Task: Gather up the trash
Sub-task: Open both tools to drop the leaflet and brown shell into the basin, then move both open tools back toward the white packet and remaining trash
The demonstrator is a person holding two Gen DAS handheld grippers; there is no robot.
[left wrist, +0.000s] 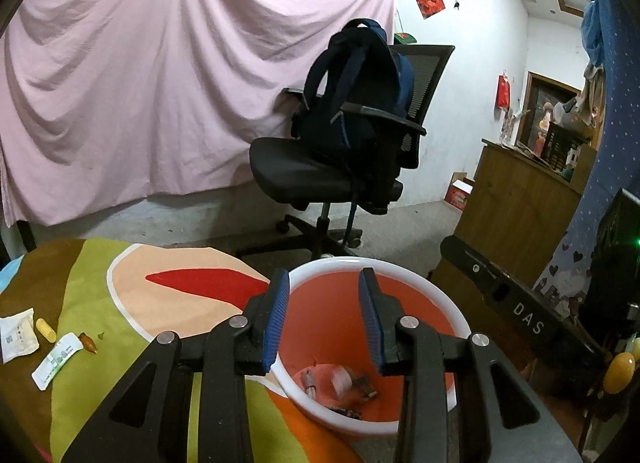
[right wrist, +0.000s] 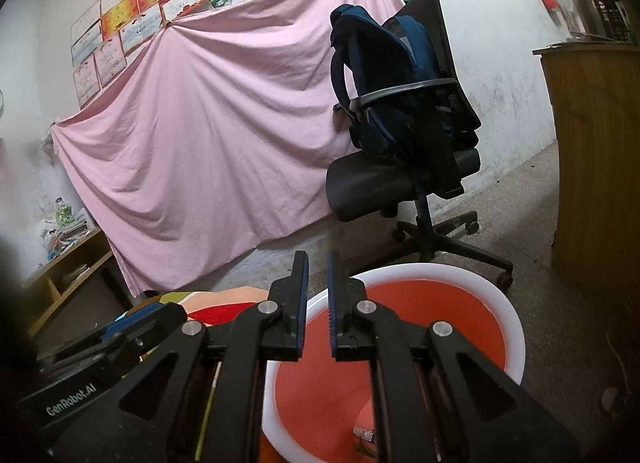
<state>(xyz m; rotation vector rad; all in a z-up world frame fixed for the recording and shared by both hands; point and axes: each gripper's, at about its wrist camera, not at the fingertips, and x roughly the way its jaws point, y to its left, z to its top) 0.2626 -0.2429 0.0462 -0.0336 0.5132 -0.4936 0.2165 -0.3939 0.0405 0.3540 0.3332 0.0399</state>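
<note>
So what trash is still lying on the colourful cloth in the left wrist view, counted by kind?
White wrappers or packets: 2, the square packet and the long wrapper.
Yellow oblong piece: 1.
Brown pointed scrap: 1.
Tiny green bit: 1.
Total: 5 on the cloth.

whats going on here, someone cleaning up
Yes. A person with a gripper in each hand is clearing litter into the orange bin. The left gripper hangs open and empty over the bin, which already holds scraps. The right gripper is beside it, jaws narrow and empty. Wrappers lie on the colourful cloth.
</note>
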